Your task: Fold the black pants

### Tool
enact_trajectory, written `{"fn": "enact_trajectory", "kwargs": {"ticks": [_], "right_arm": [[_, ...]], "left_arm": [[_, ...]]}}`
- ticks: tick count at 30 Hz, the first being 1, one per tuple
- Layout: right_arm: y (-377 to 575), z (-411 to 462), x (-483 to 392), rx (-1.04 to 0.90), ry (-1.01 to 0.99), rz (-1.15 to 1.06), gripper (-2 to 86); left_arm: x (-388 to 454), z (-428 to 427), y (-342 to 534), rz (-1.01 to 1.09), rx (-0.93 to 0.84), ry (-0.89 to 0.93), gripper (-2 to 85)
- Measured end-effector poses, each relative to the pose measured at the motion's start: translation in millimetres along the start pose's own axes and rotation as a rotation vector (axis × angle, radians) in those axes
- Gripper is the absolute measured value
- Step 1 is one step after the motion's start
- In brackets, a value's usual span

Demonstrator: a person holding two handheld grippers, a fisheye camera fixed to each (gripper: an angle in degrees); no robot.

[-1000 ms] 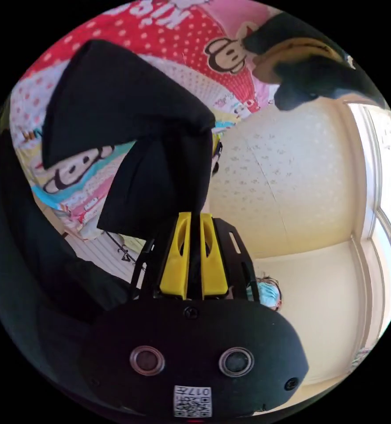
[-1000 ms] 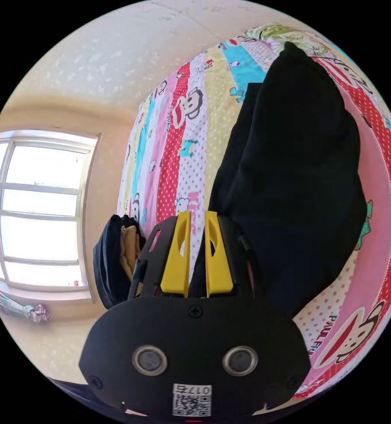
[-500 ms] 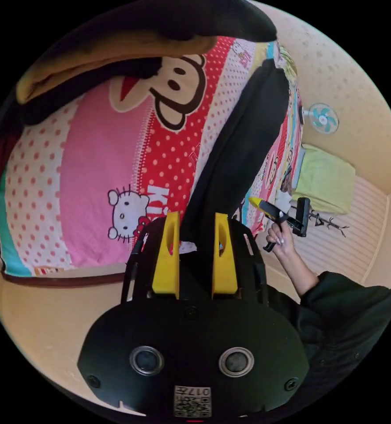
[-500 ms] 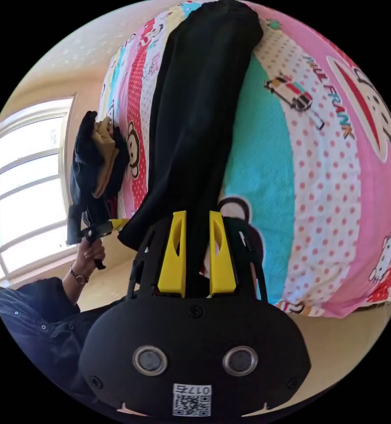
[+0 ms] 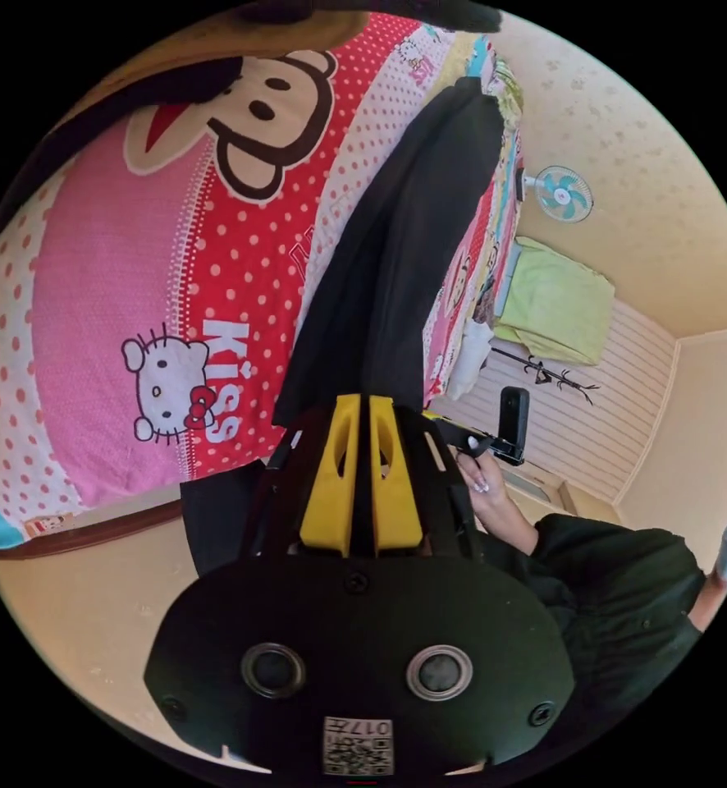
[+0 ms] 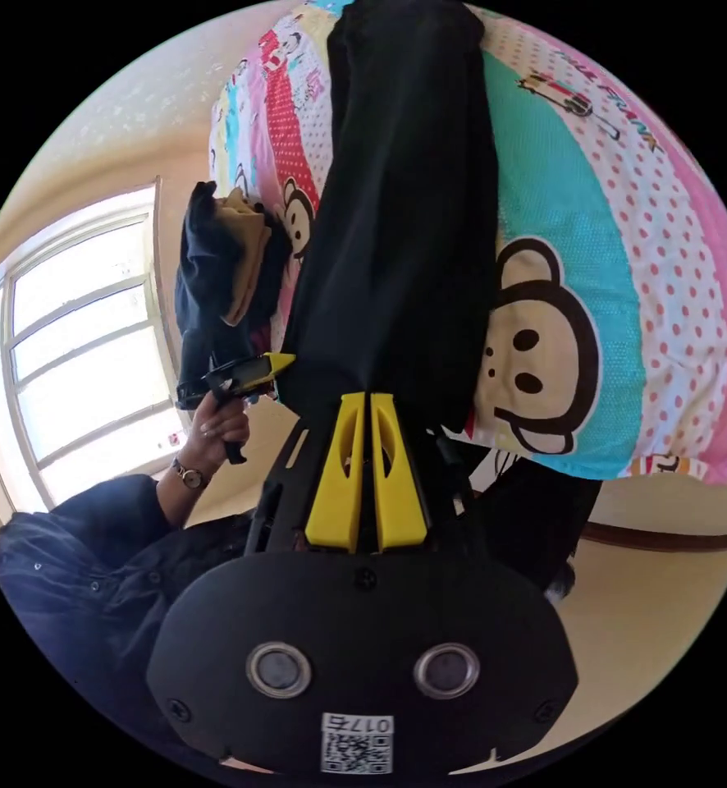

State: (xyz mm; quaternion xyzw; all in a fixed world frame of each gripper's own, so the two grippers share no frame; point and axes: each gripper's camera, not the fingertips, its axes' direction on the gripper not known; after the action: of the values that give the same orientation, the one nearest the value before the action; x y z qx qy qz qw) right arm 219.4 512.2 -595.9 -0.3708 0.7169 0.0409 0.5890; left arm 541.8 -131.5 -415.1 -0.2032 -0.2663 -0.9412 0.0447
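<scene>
The black pants [image 5: 417, 246] lie in a long narrow strip on the bed [image 5: 101, 328], which has a colourful cartoon sheet. Their near end hangs over the bed edge. The left claw [image 5: 362, 410] is clenched on this near end, both yellow jaws pressing the cloth. The right claw [image 6: 362, 406] is clenched on the same end of the pants [image 6: 404, 205] just beside it. A dark jacket [image 6: 216, 263] lies on the left side of the bed, near the window [image 6: 76, 361]

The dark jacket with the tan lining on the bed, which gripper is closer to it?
Left. The left gripper is right beside the jacket, while the right gripper holds the black pants on their far side from it.
</scene>
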Motion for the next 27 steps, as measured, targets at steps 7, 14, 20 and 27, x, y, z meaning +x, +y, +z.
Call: {"fn": "enact_trajectory", "kwargs": {"ticks": [7,14,20,27], "right_arm": [[-2.2,34.9,-20.6,-0.094,0.407,-0.018,3.0],[-20.3,11.7,0.7,0.004,0.312,0.044,9.7],[-56.9,-9.2,41.0,0.183,0.131,0.096,12.4],[-74.4,42.8,32.2,-0.072,0.157,0.120,5.3]], "left_arm": [[-3.2,71.1,25.1,0.001,0.009,-0.300,1.1],[14.4,44.4,17.7,-0.006,0.164,-0.416,6.9],[1.3,59.5,-31.6,0.036,0.130,-0.334,13.5],[-16.1,106.3,-23.5,0.014,-0.100,-0.314,4.8]]}}
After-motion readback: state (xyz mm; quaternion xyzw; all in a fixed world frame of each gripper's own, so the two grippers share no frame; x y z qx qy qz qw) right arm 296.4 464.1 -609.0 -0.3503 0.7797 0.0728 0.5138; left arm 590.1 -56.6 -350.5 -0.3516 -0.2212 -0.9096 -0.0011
